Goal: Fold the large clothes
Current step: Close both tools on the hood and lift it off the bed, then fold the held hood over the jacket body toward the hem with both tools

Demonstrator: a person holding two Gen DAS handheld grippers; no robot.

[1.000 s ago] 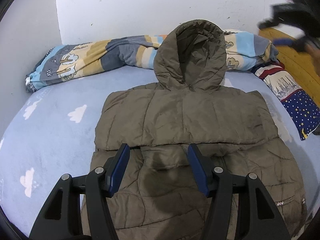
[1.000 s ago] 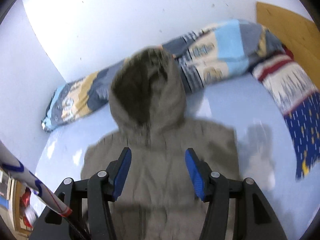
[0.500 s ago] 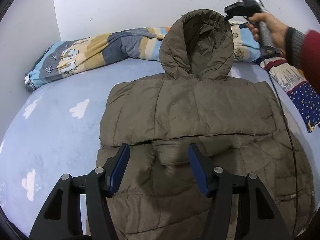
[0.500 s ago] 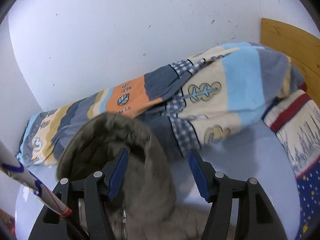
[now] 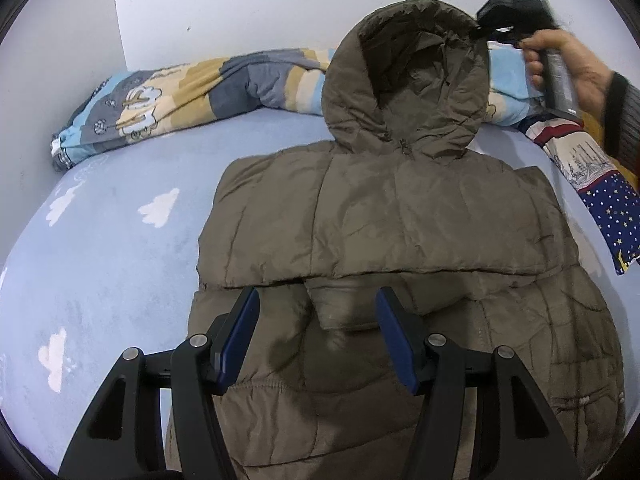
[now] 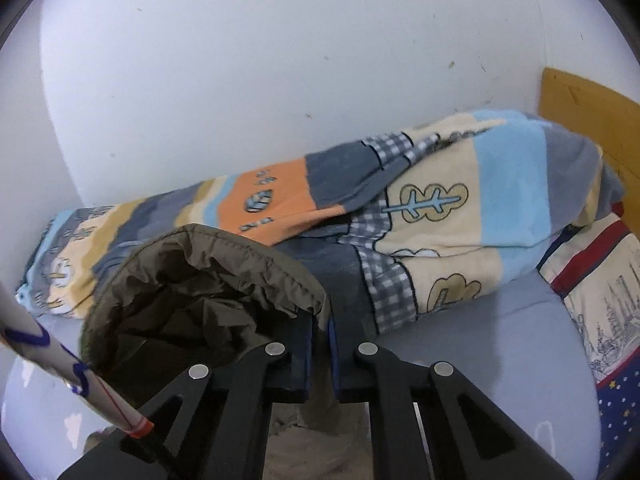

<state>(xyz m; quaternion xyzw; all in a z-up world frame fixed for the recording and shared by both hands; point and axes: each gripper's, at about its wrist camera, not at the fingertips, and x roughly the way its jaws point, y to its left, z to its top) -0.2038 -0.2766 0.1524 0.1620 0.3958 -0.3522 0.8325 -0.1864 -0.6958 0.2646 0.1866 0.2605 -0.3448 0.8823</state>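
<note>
Jacket: an olive-brown hooded puffer jacket [image 5: 400, 232] lies flat on the bed [image 5: 100, 248], both sleeves already folded across the chest, which squares off the body for the next fold.

Hood: the hood [image 5: 408, 76] stands up at the jacket's far end, leaning against the rolled striped blanket [image 5: 192, 88] along the wall; it is the one part that juts out of the rectangle.

Right gripper: the right gripper [image 6: 320, 340] is at the hood's right rim, its jaws clenched on that padded edge [image 6: 312, 296]. My guess is the rim was chosen because it is the firmest hem to pull on, so the hood can be tipped forward onto the jacket's chest.

Left gripper: the left gripper [image 5: 318, 308] hovers low over the jacket's middle, just past the folded sleeve cuffs, its jaws spread wide with nothing between them. It looks to be waiting, perhaps to steady the sleeves while the hood comes over.

Pillow: a starred and striped pillow [image 5: 600, 184] sits to the jacket's right, apart from it.

Risk: the slippery puffy fabric may spring back once let go.
</note>
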